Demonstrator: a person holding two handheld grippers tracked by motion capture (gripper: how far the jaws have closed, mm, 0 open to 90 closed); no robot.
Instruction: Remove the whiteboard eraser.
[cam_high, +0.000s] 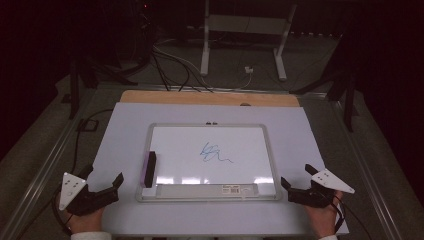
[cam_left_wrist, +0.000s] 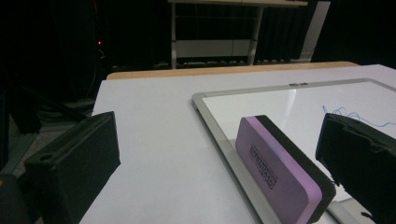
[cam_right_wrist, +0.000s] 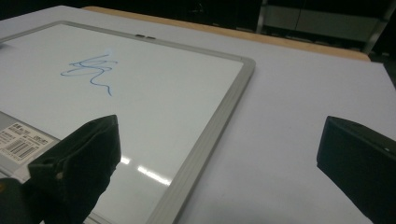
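Eraser (cam_high: 149, 169) stands on whiteboard's (cam_high: 160, 131) left edge; left gripper (cam_high: 102, 187) and right gripper (cam_high: 296, 181) both gape wide, empty, flanking board.

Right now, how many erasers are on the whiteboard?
1. The eraser stands on its edge at the left side of the whiteboard, near the left hand-held gripper.

Two hand-held grippers, both matte black with blocky, wedge-shaped fingers (cam_left_wrist: 74, 158). The left gripper (cam_high: 102, 187) and the right gripper (cam_high: 296, 184) each carry a pale grey three-cornered plate on top, dotted with small dark holes. Thin black cables trail from each. White sleeve cuffs show at both wrists.
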